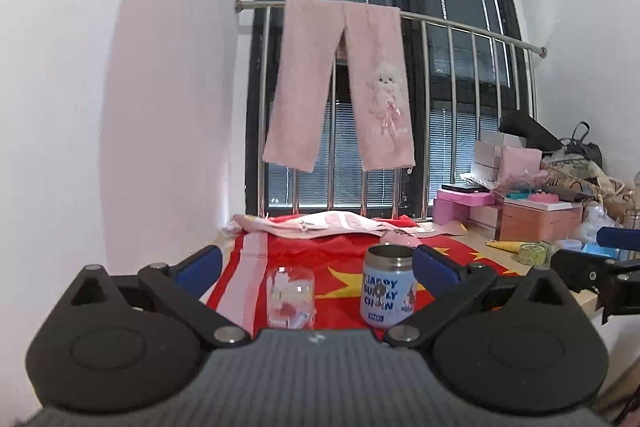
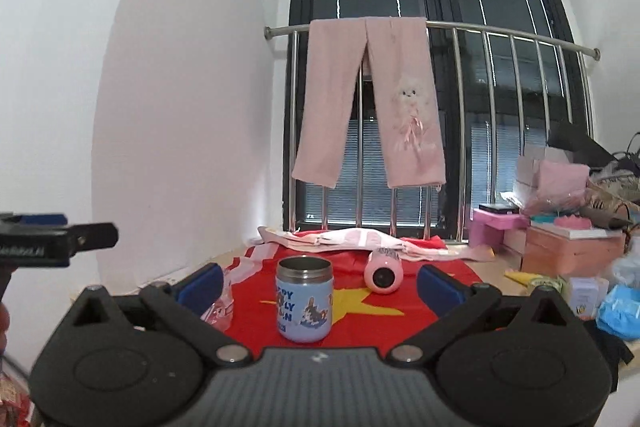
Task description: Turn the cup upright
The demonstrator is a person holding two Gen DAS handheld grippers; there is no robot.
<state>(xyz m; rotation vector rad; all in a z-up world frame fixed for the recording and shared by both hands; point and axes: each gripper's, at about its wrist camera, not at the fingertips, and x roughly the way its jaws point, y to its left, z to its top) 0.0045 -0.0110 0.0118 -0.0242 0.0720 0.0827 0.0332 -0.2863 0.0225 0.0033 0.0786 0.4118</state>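
A clear glass cup with pink cartoon print [image 1: 291,297] stands mouth down on the red flag cloth [image 1: 340,267], between my left gripper's open fingers. In the right wrist view it [image 2: 221,309] shows partly behind the left finger. A blue steel cup with cartoon print [image 1: 389,287] [image 2: 304,299] stands upright, mouth up. A pink cup [image 2: 383,269] lies on its side further back. My left gripper [image 1: 316,261] is open and empty, short of the cups. My right gripper [image 2: 320,285] is open and empty, with the blue cup between its fingers' lines.
Pink trousers [image 1: 340,83] hang on a steel rail before a dark window. Folded pink-white cloth [image 1: 312,225] lies at the back of the flag. Pink boxes, bags and a tape roll [image 1: 534,253] crowd the right side. A white wall stands on the left.
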